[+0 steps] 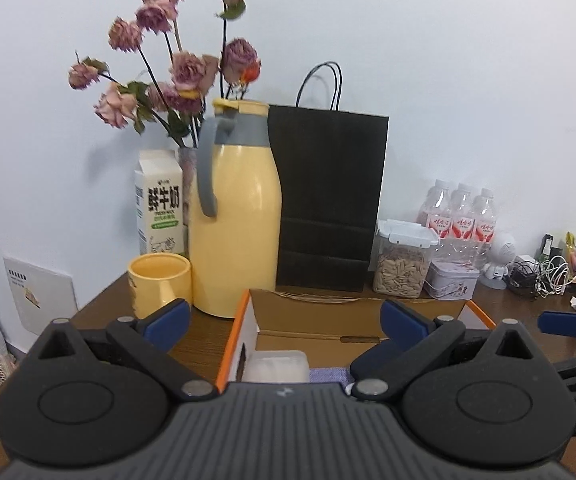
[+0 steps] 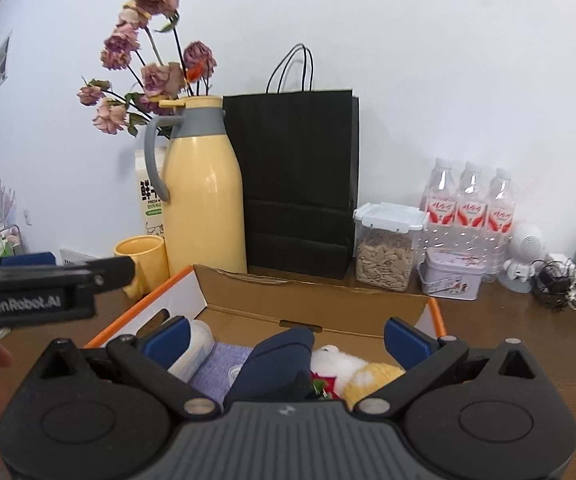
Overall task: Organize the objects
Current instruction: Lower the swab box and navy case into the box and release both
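An open cardboard box with orange edges sits on the brown table. Inside it lie a white plastic container, a purple cloth, a dark blue folded item and a white and yellow plush toy. My right gripper hovers over the box, jaws wide open, nothing between the blue pads. My left gripper stands open over the box's left side, holding nothing, with the white container and purple cloth below it. The left gripper's arm crosses the right wrist view at left.
Along the wall stand a yellow jug, yellow mug, milk carton, dried flowers, black paper bag, seed jar, small tin, three water bottles, a white robot figure and tangled cables.
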`<state>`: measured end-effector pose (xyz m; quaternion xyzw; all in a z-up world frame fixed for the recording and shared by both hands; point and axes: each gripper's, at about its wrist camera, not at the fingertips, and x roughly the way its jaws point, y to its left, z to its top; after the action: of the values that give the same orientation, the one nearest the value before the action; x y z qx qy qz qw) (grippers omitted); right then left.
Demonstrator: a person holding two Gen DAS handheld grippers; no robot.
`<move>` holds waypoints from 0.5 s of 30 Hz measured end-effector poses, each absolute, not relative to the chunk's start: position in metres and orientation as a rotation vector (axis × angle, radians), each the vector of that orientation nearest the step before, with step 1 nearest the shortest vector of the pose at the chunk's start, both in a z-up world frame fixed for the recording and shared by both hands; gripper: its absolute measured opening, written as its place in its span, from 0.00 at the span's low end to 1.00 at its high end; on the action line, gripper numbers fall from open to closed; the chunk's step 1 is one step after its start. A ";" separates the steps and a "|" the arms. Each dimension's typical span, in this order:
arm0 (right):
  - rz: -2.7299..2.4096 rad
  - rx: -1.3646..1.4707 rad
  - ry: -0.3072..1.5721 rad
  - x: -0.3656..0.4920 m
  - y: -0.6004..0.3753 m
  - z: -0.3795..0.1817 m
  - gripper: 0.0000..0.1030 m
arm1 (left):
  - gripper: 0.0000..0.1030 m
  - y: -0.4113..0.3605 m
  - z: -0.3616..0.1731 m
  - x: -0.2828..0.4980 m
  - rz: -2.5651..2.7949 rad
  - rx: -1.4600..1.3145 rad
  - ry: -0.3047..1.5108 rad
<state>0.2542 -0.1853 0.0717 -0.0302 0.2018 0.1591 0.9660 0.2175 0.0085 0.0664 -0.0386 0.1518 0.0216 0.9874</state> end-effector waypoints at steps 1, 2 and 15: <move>0.320 -0.067 0.404 0.247 -0.188 0.073 1.00 | 1.00 0.010 0.068 0.211 0.041 -0.078 0.305; 0.319 -0.070 0.402 0.239 -0.190 0.074 1.00 | 1.00 0.011 0.069 0.206 0.041 -0.078 0.306; 0.275 -0.070 0.480 0.164 -0.237 0.045 1.00 | 1.00 0.031 0.051 0.132 0.075 -0.046 0.371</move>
<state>0.1644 -0.2372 0.0452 -0.0343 0.2371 0.1356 0.9614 0.1324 0.0308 0.0510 -0.0227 0.1845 0.0373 0.9819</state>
